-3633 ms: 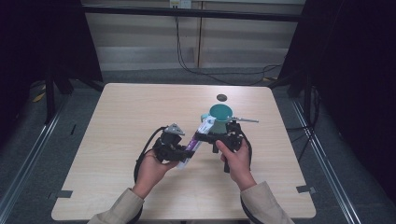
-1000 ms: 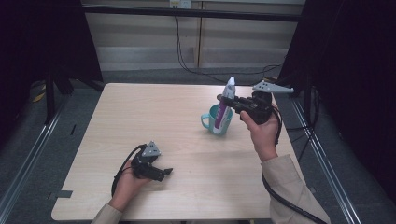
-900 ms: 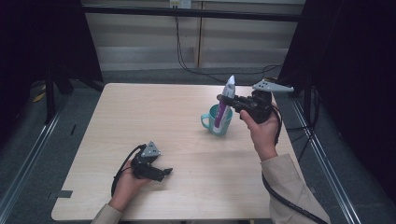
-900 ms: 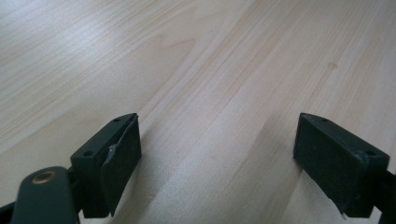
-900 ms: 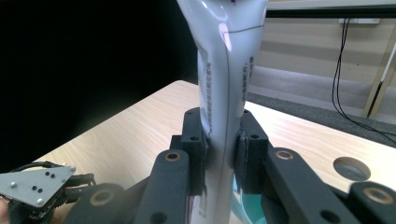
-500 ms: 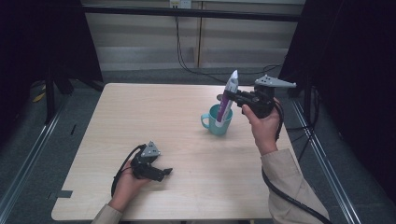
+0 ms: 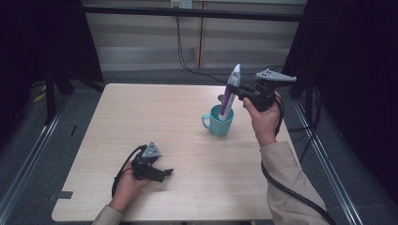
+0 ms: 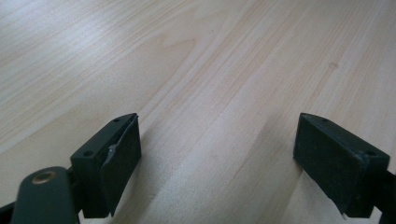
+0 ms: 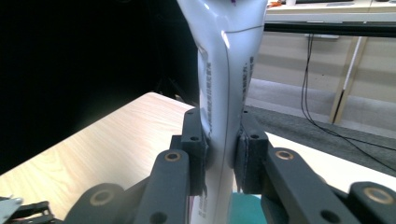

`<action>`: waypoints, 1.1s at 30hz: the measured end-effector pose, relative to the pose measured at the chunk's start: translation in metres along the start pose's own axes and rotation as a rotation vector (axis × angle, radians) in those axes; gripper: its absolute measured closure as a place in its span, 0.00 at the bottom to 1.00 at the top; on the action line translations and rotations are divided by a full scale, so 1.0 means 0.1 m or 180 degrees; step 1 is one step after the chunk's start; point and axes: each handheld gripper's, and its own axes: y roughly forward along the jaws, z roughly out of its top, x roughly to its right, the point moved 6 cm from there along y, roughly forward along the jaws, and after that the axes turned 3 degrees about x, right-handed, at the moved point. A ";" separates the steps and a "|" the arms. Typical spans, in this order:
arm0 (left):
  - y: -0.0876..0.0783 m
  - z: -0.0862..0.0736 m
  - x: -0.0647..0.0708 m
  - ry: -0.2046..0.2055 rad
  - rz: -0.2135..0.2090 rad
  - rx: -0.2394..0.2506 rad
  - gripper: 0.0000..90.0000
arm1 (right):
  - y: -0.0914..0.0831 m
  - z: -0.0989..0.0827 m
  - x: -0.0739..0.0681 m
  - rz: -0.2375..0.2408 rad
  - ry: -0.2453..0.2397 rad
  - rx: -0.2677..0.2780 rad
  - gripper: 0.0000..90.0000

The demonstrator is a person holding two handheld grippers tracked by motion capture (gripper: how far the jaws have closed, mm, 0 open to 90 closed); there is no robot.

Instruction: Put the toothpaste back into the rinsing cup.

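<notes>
The white-and-purple plastic tube [image 7: 230, 92] stood nearly upright, pinched in the right claw [image 7: 238, 92], lower end just over the teal ceramic mug [image 7: 219, 121].

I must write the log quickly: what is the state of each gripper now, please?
Left gripper: open, holding nothing, low over the table.
Right gripper: closed on the tube, its lower end in the cup.

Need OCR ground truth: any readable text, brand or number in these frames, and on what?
None readable.
Tube, clamped in the right gripper: fine vertical print down two sides, too small and blurred to read.
Mug, table, left gripper: no print visible.
</notes>
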 end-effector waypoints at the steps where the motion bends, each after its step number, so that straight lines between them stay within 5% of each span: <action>1: 0.00 0.00 0.00 -0.0001 0.0000 0.0001 0.16 | 0.01 0.00 0.01 -0.0006 -0.0011 -0.0005 0.85; 33: 0.00 0.00 0.00 -0.0001 0.0000 -0.0001 0.16 | 0.34 -0.19 0.11 -0.0233 -0.0114 -0.0130 0.85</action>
